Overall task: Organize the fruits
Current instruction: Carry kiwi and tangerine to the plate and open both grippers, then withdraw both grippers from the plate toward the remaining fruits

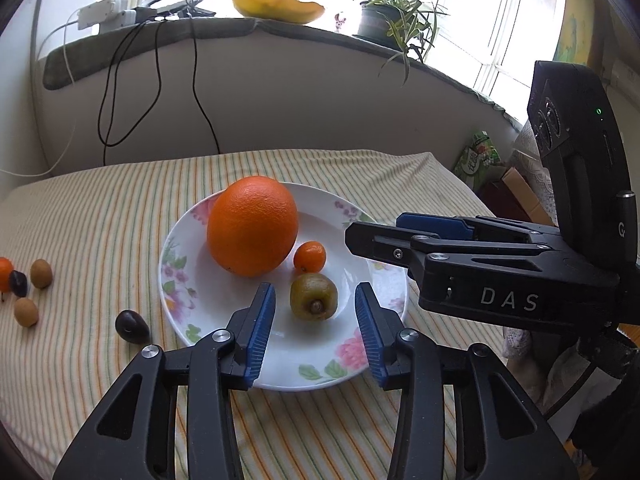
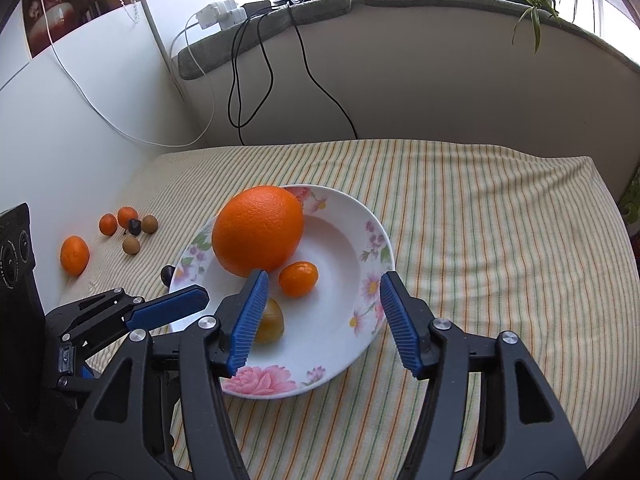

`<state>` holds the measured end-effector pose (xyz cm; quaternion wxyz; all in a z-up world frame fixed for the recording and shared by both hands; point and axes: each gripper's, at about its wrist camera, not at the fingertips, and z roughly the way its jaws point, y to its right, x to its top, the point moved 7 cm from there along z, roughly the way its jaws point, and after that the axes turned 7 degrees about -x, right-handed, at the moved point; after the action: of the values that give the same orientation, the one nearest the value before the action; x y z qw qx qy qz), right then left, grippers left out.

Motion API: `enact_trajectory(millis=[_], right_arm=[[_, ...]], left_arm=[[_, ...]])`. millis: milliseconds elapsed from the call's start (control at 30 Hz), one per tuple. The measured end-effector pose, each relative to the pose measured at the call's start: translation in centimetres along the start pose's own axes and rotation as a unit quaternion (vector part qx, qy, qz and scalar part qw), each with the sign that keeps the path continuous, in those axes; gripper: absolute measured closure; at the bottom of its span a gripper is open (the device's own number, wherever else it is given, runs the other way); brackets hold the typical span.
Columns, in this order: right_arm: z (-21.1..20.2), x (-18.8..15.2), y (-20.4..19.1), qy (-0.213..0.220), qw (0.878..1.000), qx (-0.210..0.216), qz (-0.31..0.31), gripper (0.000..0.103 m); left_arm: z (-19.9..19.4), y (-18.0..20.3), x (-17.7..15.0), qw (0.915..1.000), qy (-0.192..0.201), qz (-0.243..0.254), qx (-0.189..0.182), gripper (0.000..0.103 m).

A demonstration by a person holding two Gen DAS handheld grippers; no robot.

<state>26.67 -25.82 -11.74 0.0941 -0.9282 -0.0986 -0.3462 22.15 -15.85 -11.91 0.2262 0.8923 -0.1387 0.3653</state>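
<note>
A white flowered plate (image 1: 188, 280) (image 2: 360, 248) holds a big orange (image 1: 253, 226) (image 2: 258, 230), a small kumquat (image 1: 310, 257) (image 2: 299, 279) and a kiwi (image 1: 313, 297) (image 2: 272, 322). My left gripper (image 1: 315, 322) is open, its fingers on either side of the kiwi, just short of it. My right gripper (image 2: 322, 320) is open and empty over the plate's near right part; it shows in the left wrist view (image 1: 400, 236). The left gripper also shows at the left of the right wrist view (image 2: 172, 308).
Loose fruits lie on the striped cloth left of the plate: a dark plum (image 1: 132, 326) (image 2: 168, 274), brown longans (image 1: 26, 312) (image 2: 131, 245), small oranges (image 2: 74, 256) and another dark fruit (image 1: 18, 283). Cables hang down the wall behind. The bed edge drops off at right.
</note>
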Motion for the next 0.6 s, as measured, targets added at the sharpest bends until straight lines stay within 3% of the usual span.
enact_trajectory(millis=[100,233,600], right_arm=[[-0.4,0.2,0.1,0.006,1.000,-0.007,-0.001,0.032],[-1.0,0.4,0.1,0.016,1.000,-0.011,0.001,0.020],[-2.5,1.0,-1.0,0.029,0.999,-0.022,-0.007,0.018]], left_arm=[[-0.5,0.0,0.2,1.0000,0.007,0.003,0.005,0.052],[-1.1,0.0,0.3,0.9999,0.012,0.004,0.008,0.050],[-3.0,-0.1,0.2,0.9996,0.024,0.006,0.016,0.045]])
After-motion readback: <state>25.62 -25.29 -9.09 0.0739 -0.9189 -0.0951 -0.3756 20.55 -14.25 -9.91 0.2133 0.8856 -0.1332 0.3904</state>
